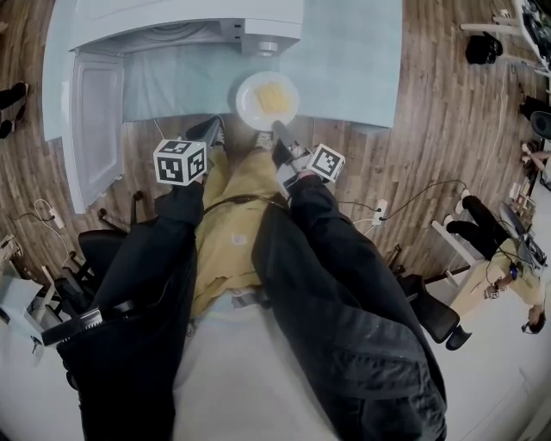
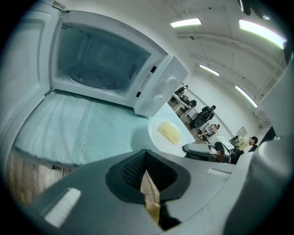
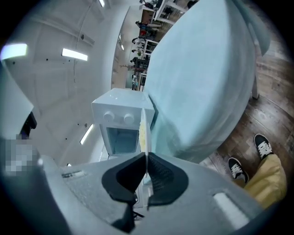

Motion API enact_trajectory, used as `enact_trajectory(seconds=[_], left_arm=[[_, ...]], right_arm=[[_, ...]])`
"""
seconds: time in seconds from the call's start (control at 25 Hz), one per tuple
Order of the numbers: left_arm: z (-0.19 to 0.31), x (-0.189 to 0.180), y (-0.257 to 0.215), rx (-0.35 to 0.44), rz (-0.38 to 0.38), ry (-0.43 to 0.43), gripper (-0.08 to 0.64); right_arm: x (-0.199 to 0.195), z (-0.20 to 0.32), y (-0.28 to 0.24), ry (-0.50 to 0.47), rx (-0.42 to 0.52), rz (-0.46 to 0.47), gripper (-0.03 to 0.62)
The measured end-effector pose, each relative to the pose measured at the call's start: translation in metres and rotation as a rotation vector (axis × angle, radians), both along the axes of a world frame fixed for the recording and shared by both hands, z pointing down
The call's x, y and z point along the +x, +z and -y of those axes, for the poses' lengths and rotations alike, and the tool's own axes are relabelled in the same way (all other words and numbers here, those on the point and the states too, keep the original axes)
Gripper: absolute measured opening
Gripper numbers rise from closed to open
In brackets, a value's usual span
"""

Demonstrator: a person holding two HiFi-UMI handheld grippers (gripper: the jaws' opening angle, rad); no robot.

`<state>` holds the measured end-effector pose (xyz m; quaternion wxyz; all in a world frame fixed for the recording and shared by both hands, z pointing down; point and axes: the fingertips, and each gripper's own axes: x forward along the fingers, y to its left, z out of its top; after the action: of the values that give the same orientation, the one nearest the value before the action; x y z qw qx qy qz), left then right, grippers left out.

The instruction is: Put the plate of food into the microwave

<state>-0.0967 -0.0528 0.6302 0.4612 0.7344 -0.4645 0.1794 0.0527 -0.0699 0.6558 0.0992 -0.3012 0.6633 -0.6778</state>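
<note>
Upper centre, head view: the plate (image 1: 268,101) of food is sitting on the blue-clothed table (image 1: 362,69), just below the open microwave (image 1: 185,24). The right gripper (image 3: 146,158) is clamping its rim (seen edge-on); the left gripper (image 2: 146,158) is hovering, jaws together, empty.

The right gripper (image 1: 278,131) meets the plate (image 1: 246,100) at its near rim, before the open-doored microwave (image 1: 185,21).

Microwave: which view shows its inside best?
The left gripper view: it looks into the open microwave, turntable visible. The head view shows only its top and open door; the right gripper view shows it small, partly behind the plate.
</note>
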Motion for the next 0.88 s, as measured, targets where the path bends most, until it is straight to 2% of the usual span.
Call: enact_trajectory(seconds=[0.28,0.48,0.88], left_arm=[[0.004,-0.04,-0.006,0.024,0.008,-0.092,-0.008],[0.009,-0.066,-0.008,0.034,0.006,-0.16,-0.008],[0.025,-0.108,-0.009,0.042,-0.014,-0.232,-0.008]], right_arm=[[-0.069,0.006,-0.016,-0.111,0.016,0.037,0.009],[-0.11,0.018,-0.021,-0.156,0.014,0.046,0.009],[-0.188,0.074,-0.023,-0.118,-0.01,0.083,0.009]])
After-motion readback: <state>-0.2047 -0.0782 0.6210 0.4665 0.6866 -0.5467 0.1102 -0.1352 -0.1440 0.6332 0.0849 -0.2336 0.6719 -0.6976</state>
